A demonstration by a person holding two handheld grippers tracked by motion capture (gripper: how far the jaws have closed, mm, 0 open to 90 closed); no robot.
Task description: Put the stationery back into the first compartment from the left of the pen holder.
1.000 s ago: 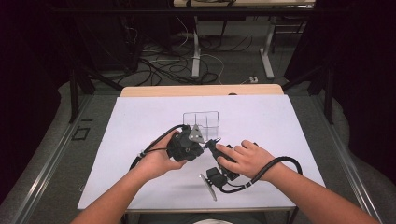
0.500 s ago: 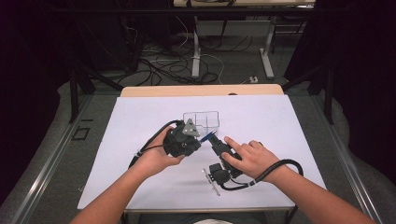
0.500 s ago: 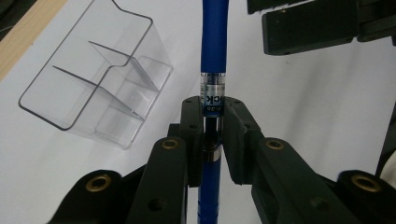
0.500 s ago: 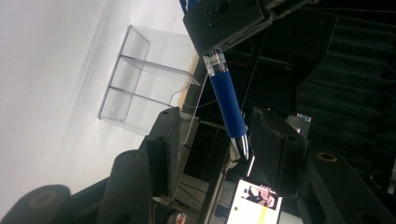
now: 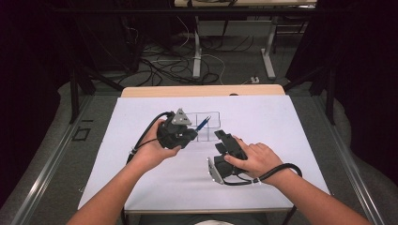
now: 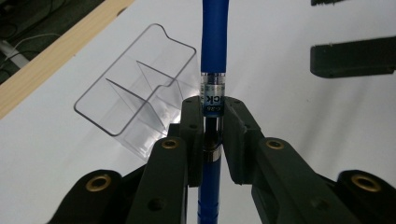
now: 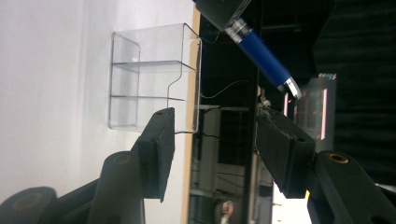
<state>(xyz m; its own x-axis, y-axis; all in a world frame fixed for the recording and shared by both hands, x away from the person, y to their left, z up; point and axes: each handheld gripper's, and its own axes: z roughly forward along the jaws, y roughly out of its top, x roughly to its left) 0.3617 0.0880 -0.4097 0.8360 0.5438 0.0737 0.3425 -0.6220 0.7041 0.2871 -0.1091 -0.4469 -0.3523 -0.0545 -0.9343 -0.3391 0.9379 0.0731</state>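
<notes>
Pen (image 6: 213,60) in blue sits clamped between the jaws of the left gripper (image 5: 191,133), angled up toward the clear organizer (image 5: 202,126), likely so it can drop into one compartment. To the right, the right gripper (image 5: 224,138) rests on the white table (image 5: 291,122), its jaws having just been opening with nothing between them, clear of the pen.

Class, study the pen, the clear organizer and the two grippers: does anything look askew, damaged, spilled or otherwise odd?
Nothing stands out. The left gripper is shut on the blue pen, held straight between its jaws. The clear organizer stands intact on the white table. The right gripper has just been opening, with nothing between its jaws.
</notes>
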